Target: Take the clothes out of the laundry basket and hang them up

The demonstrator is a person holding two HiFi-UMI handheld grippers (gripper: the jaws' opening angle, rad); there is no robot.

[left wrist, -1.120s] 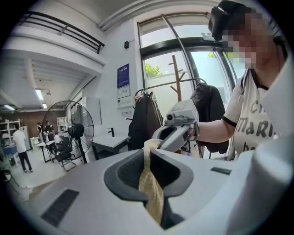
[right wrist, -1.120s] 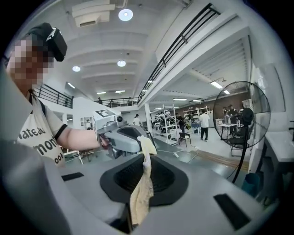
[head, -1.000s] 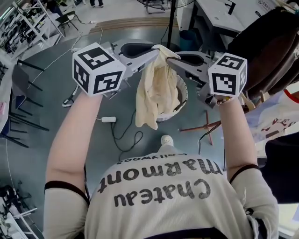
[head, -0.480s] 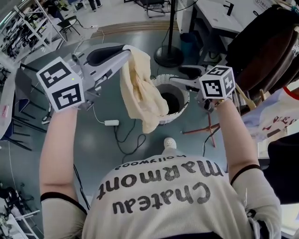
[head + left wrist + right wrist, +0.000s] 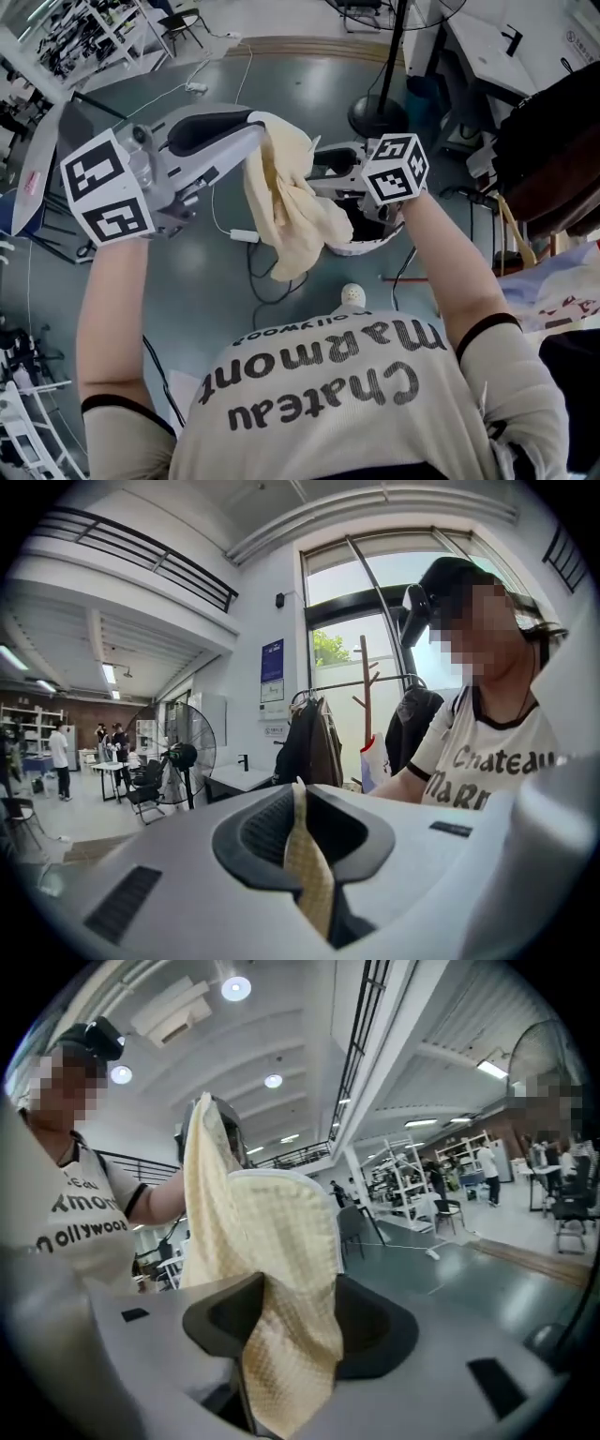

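Note:
A cream waffle-weave cloth (image 5: 286,202) hangs from my left gripper (image 5: 258,127), which is shut on its top edge. In the left gripper view a thin strip of the cloth (image 5: 307,864) is pinched between the dark pads of that gripper (image 5: 298,799). My right gripper (image 5: 323,173) is level with the cloth's right side. Its jaws stand wide and are closing. In the right gripper view the cloth (image 5: 272,1269) drapes loosely between the jaws of that gripper (image 5: 291,1326), and the pads do not press on it. The white laundry basket (image 5: 361,247) stands on the floor below, partly hidden.
A fan stand's round base (image 5: 375,112) sits beyond the basket. Dark garments (image 5: 553,159) hang at the right, and a coat rack (image 5: 314,742) shows in the left gripper view. A cable with a white adapter (image 5: 246,235) lies on the floor. Tables (image 5: 506,47) stand at the upper right.
Both grippers held the cloth's top a second ago. The right gripper let go, opened and drew away, then came back to the cloth's side. The left gripper swung left with the cloth.

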